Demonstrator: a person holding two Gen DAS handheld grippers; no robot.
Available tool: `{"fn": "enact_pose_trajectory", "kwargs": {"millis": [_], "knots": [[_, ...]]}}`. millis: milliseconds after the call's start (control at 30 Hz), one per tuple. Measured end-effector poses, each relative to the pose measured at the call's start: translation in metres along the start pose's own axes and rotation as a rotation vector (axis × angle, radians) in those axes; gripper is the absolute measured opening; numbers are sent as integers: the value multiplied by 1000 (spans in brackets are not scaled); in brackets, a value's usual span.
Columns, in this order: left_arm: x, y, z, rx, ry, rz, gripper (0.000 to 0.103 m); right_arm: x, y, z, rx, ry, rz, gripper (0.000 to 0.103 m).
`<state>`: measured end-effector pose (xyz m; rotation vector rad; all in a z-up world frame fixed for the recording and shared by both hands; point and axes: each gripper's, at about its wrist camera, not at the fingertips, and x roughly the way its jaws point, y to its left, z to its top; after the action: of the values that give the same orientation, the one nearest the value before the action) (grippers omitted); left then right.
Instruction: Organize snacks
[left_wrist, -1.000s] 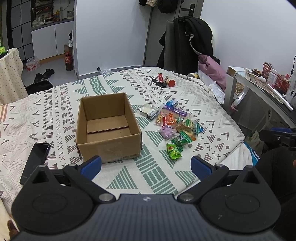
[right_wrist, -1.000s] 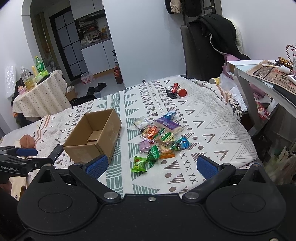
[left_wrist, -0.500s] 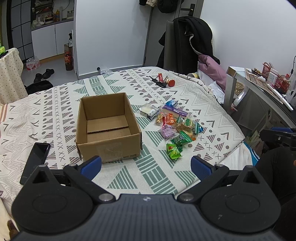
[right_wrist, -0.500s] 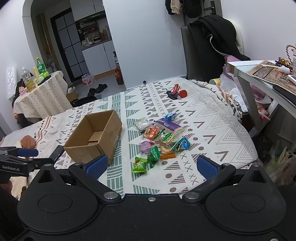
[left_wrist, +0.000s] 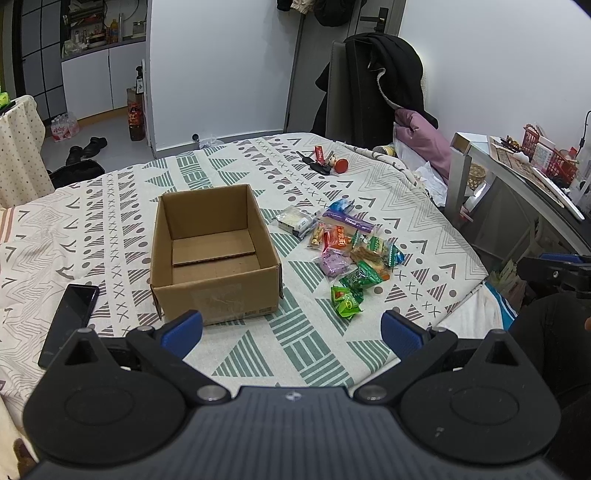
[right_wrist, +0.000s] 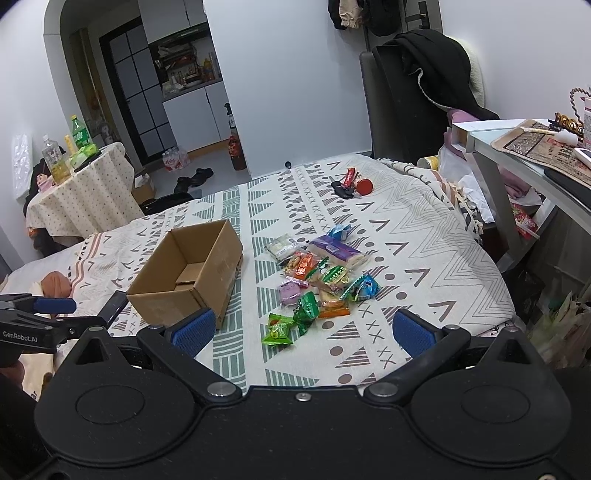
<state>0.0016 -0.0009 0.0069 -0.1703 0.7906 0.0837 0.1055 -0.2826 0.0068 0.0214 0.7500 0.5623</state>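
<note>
Cardboard is the box (left_wrist: 214, 254), open on top and bare inside, its long axis running near to far on the patterned bedspread (left_wrist: 110, 206). Just right of it lies our snack pile (left_wrist: 347, 251), strung out near to far; the wrapper print is too small to read. "GenRobot.AI" is printed on the left gripper (right_wrist: 55, 306) in the right view. We hold both the left and the right gripper (right_wrist: 301, 330) spread wide, grasping nothing, above the near edge. A phone (left_wrist: 68, 321) lies left of the box.
</note>
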Motion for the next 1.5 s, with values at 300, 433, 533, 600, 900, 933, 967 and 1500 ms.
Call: {"fn": "enact_pose_trajectory", "kwargs": {"millis": [300,433,533,600,900,933,967,1500], "knots": [[0,0,2,11,-7,6,102,0,1,0,-1,-6,1,103],[0,-2,3,26,-11,16,102,0,0,1,-5,-10,2,103],[3,0,5,21,-7,13,102,2,-2,2,-12,-10,-1,103],[7,3,7,13,-3,11,102,5,-5,2,-11,-7,-3,103],[33,7,21,18,16,-16,102,27,-20,3,6,29,12,103],[37,6,23,22,18,-18,102,29,-23,3,9,34,13,103],[42,5,25,25,20,-23,102,33,-25,3,13,40,12,103],[127,-16,41,93,127,-116,84,87,-54,3,62,123,58,79]]}}
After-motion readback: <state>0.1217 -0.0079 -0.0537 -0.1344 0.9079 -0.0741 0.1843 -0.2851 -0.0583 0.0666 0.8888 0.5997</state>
